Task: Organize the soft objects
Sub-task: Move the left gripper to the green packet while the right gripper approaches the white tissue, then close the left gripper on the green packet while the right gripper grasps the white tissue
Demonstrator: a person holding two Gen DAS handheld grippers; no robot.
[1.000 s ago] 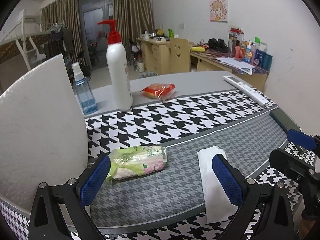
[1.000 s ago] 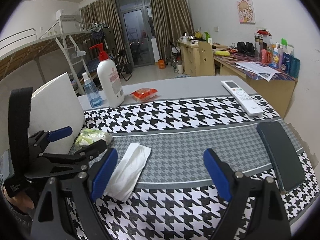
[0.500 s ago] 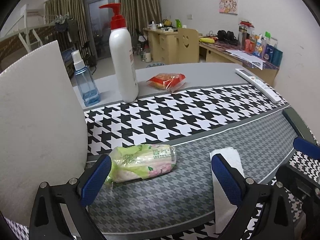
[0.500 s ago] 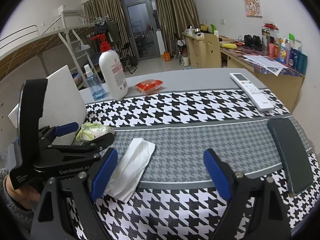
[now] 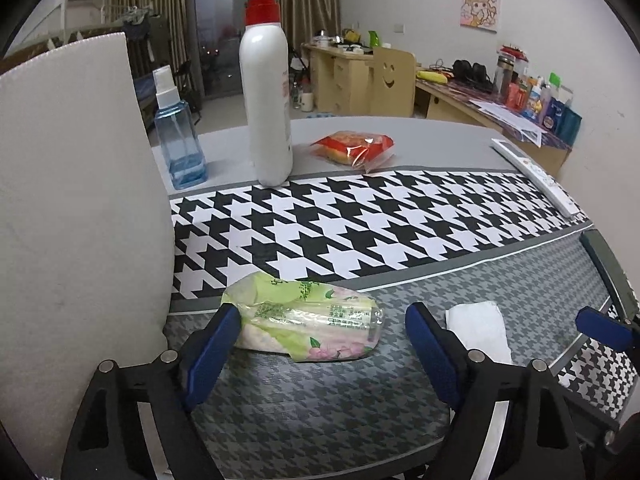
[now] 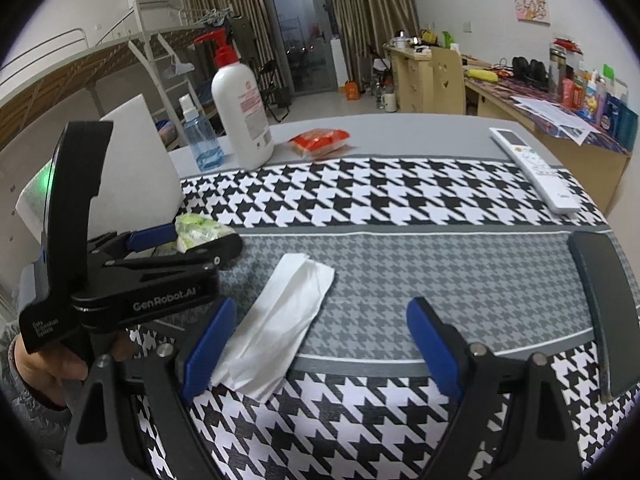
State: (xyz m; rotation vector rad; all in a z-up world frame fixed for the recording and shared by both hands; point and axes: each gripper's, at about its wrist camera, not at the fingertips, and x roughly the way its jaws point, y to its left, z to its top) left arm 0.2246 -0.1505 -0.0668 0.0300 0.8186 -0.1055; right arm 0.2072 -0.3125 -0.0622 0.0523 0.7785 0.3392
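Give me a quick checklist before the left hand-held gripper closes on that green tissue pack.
1. Green tissue pack between the left hand-held gripper jaws, which are closing: ok.
2. Pads pressing on the pack: not ok, the right pad is clear of it.
3. Pack lying flat on the grey mat: ok.
4. White foam board close to the left finger: cannot tell if it touches.
5. Loose white tissue outside the left jaws: ok.
6. Right hand-held gripper open and empty: ok.
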